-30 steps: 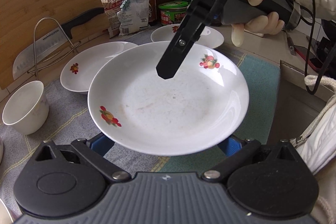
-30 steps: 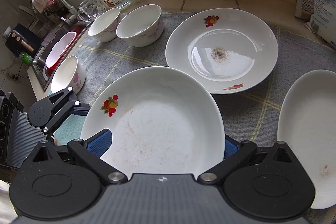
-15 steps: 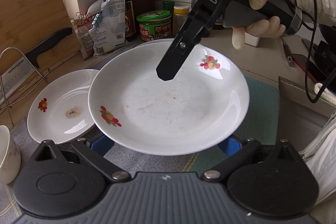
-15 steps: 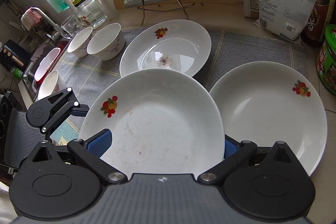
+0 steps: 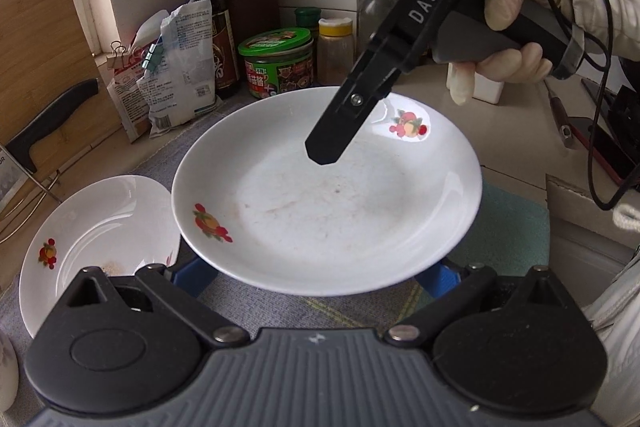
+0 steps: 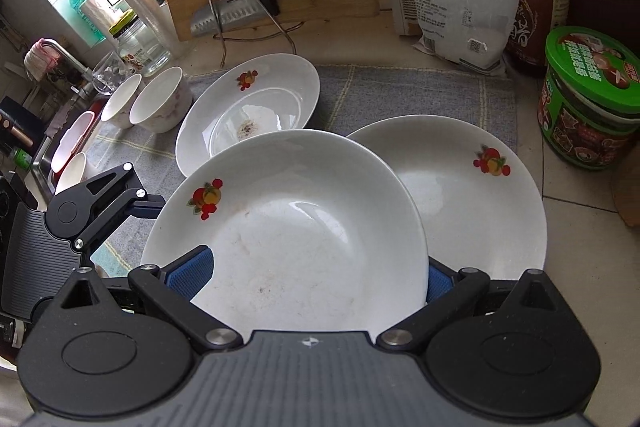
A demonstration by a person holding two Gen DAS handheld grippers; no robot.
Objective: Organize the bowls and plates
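1. The left tongs (image 5: 316, 269) and the right tongs (image 6: 318, 273) each pinch a rim of one plate (image 6: 288, 227), held mid-frame above the mat (image 6: 420, 91).
2. A second plate (image 6: 480, 195) lies lower right; a third plate (image 6: 256, 95) sits behind.
3. Glazed china: stiff, weighty, slippery, breakable. I'd grip only the rims and lower it gently.
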